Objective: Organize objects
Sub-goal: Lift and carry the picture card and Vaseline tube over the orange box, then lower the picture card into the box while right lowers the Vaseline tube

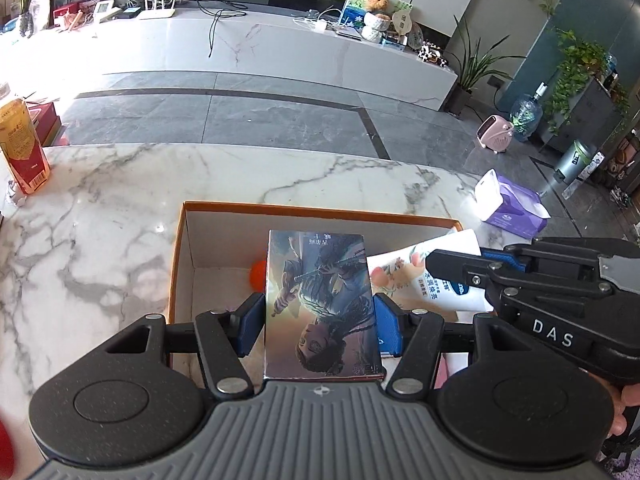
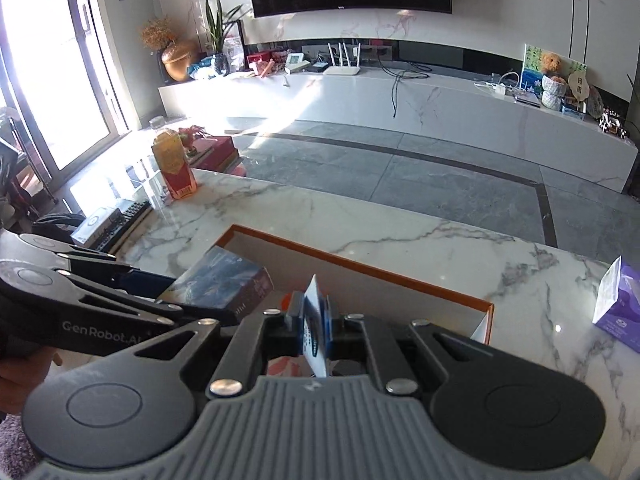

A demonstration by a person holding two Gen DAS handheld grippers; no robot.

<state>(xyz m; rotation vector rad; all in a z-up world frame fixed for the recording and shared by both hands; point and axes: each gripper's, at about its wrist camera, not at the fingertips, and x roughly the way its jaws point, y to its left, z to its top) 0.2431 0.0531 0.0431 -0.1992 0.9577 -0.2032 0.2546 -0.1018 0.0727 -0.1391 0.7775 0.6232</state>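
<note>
- Your left tongs [image 1: 318,330] clamp a picture-covered box [image 1: 320,304] by its two sides, holding it above the open cardboard box [image 1: 320,210] on the marble counter [image 1: 120,208].
- Your right tongs [image 2: 314,322] are pinched nearly closed on the flat end of a white tube [image 2: 314,328], which hangs over the same cardboard box.
- An orange ball [image 1: 257,273] lies inside the cardboard box.
- A purple tissue pack [image 1: 510,206] sits to its right, a yellow-red bottle [image 1: 22,146] far left.

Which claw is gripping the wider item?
The left claw: its pads clamp the illustrated book across its width. The right claw pinches only the thin flat end of the white tube.
</note>
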